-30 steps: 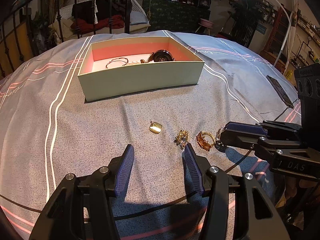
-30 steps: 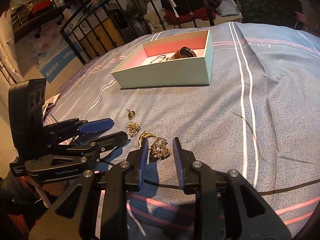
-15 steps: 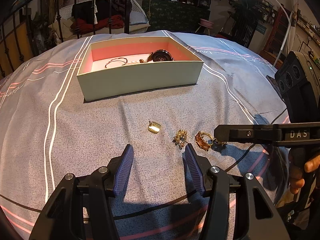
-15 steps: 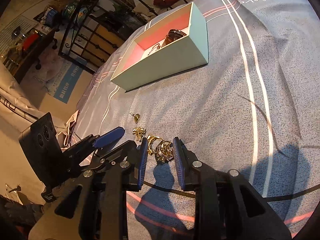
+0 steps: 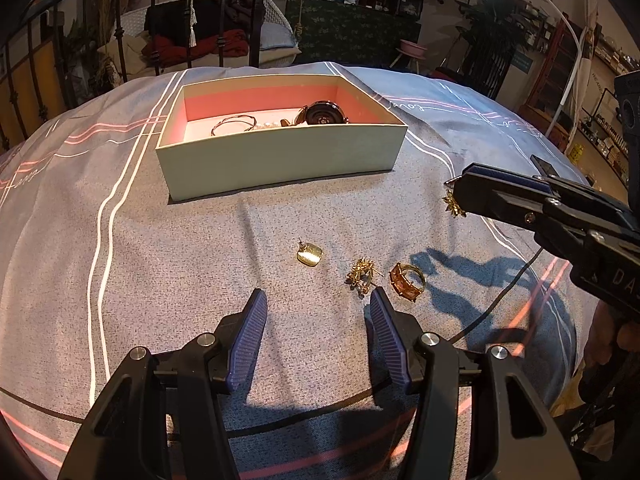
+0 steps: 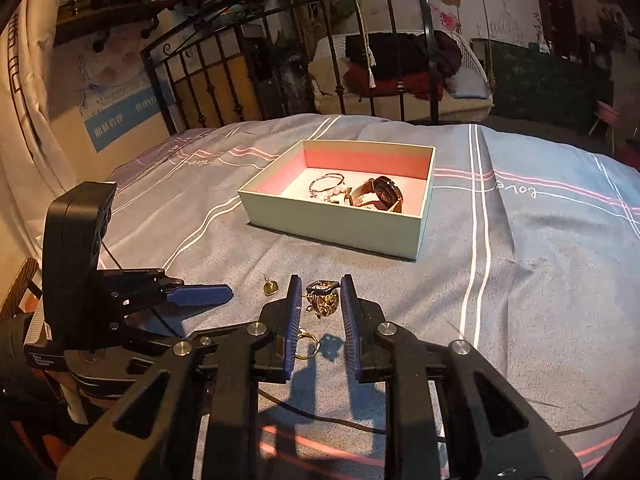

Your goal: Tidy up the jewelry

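Observation:
A pale green box [image 5: 280, 160] with a pink inside sits on the bedspread and holds a watch [image 5: 324, 113] and a bangle [image 5: 234, 124]. On the cloth lie a gold square earring [image 5: 309, 255], a gold cluster earring [image 5: 362, 274] and an amber-stone ring [image 5: 406, 280]. My left gripper [image 5: 316, 312] is open and empty just in front of them. My right gripper [image 6: 320, 300] is shut on a gold flower earring [image 6: 325, 299] and holds it above the cloth; the earring also shows at its tip in the left wrist view [image 5: 452, 202]. The box [image 6: 340, 200] lies ahead of it.
A black cable [image 5: 492, 308] crosses the striped bedspread near the front. A metal bed frame [image 6: 320, 60] and piled clothes [image 5: 192, 40] stand beyond the bed. A dark phone [image 5: 544, 166] lies at the right edge.
My right gripper has lifted off the cloth with the flower earring in it, up and toward the box. The ring stayed on the cloth. My left gripper has not moved.

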{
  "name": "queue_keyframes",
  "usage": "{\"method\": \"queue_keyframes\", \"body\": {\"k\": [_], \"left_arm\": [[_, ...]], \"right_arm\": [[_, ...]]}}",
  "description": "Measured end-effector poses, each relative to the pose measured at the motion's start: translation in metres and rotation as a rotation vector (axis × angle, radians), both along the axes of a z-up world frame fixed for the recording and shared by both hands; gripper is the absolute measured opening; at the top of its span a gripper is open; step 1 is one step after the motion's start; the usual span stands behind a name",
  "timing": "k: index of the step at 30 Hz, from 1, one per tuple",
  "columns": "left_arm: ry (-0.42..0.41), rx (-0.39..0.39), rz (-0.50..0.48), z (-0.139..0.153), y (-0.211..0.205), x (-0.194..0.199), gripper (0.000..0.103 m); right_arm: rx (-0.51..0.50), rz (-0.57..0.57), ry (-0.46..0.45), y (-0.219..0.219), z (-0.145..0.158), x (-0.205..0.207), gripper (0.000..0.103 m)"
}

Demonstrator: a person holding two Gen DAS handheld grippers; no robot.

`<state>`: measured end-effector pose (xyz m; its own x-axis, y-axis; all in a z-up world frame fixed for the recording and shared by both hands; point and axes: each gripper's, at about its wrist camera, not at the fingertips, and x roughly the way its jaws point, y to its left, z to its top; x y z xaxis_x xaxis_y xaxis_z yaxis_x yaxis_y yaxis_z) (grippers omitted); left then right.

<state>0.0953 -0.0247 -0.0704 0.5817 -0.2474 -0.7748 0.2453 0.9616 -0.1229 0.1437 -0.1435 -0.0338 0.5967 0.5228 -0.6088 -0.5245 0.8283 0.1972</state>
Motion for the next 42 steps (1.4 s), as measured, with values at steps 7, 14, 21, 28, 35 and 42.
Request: {"method": "queue_keyframes", "body": {"k": [7, 14, 21, 28, 35, 42], "left_arm": [[0.001, -0.006, 0.005, 0.000, 0.002, 0.002, 0.053], [-0.001, -0.004, 0.005, 0.000, 0.003, 0.002, 0.053], [-0.019, 0.025, 0.013, 0.003, 0.006, 0.007, 0.053], [-0.014, 0.111, -0.007, 0.001, 0.000, 0.025, 0.053], [-0.011, 0.150, -0.022, -0.003, -0.007, 0.034, 0.053], [-0.011, 0.126, -0.014, -0.003, -0.003, 0.033, 0.053]], "right_arm": [[-0.234, 0.034, -0.052, 0.023, -0.008, -0.002, 0.021], [-0.233, 0.047, -0.032, 0.020, -0.013, 0.000, 0.020], [-0.116, -0.001, -0.048, 0.000, 0.001, 0.007, 0.020], [-0.127, -0.066, 0.028, -0.016, -0.018, 0.011, 0.020], [-0.187, -0.034, 0.091, -0.005, -0.042, 0.026, 0.020], [-0.198, 0.062, 0.073, 0.021, -0.040, 0.030, 0.020]]}}
